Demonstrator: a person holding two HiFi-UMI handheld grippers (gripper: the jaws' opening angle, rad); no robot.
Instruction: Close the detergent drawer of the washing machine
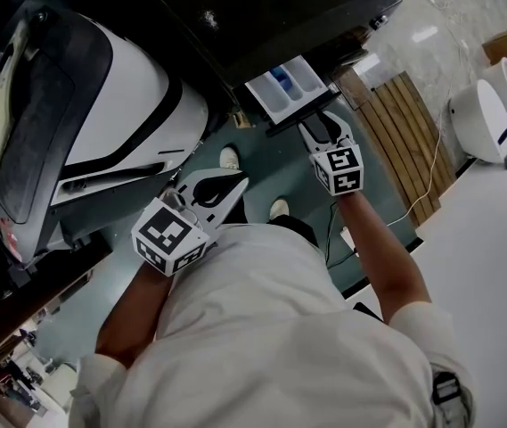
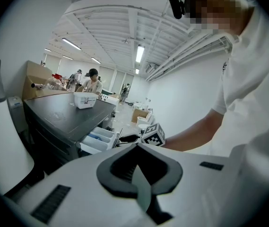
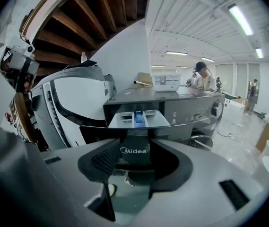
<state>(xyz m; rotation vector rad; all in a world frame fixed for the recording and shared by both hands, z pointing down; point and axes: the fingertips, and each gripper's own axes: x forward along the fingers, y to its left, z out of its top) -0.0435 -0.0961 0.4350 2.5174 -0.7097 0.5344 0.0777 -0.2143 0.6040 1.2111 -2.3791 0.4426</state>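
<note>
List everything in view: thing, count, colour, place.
washing machine: one, dark grey, ahead.
detergent drawer: one, white with blue insert, pulled out of it.
tub: one, white, on the washing machine's top.
second machine: one, white with dark door, at left.
wooden slats: several, brown, floor at right.
cable: one, white, across the slats.
shoes: two, white, on the floor.
left gripper: one, white, jaws together, back from the drawer.
right gripper: one, white, jaws apart, at the drawer's front.
</note>
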